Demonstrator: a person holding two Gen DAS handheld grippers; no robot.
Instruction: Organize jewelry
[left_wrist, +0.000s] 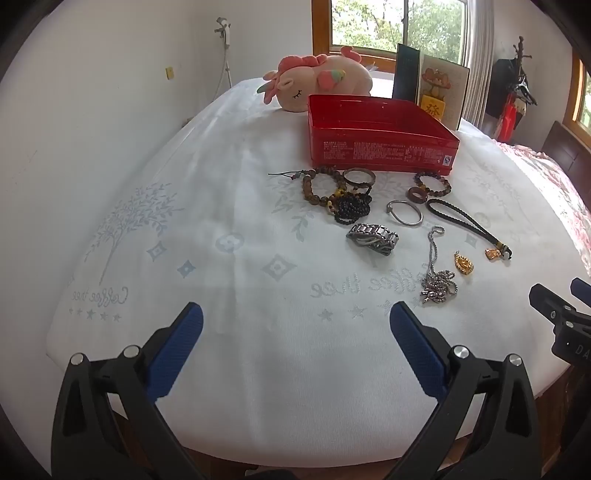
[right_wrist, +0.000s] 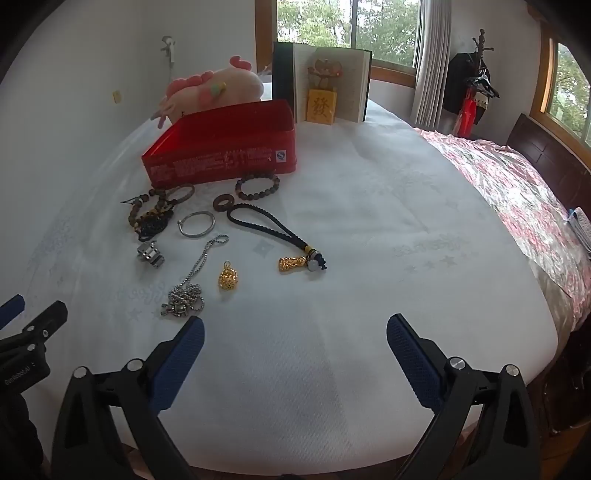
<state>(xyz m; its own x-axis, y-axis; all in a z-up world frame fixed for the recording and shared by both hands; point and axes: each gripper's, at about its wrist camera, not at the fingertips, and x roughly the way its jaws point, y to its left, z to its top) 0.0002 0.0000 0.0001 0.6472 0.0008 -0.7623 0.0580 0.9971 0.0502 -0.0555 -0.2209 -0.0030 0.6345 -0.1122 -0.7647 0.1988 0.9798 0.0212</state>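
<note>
Left wrist view: the left gripper is spread wide with nothing in it, hanging over bare white cloth. All the jewelry sits well ahead and off to its right, in front of the red tin: bead bracelets, a bangle, a metal band, a chain.

Right wrist view: the right gripper is just as wide and empty. The chain is just past its left finger, and the gold charm lies a bit beyond, with the black cord farther up.
</note>
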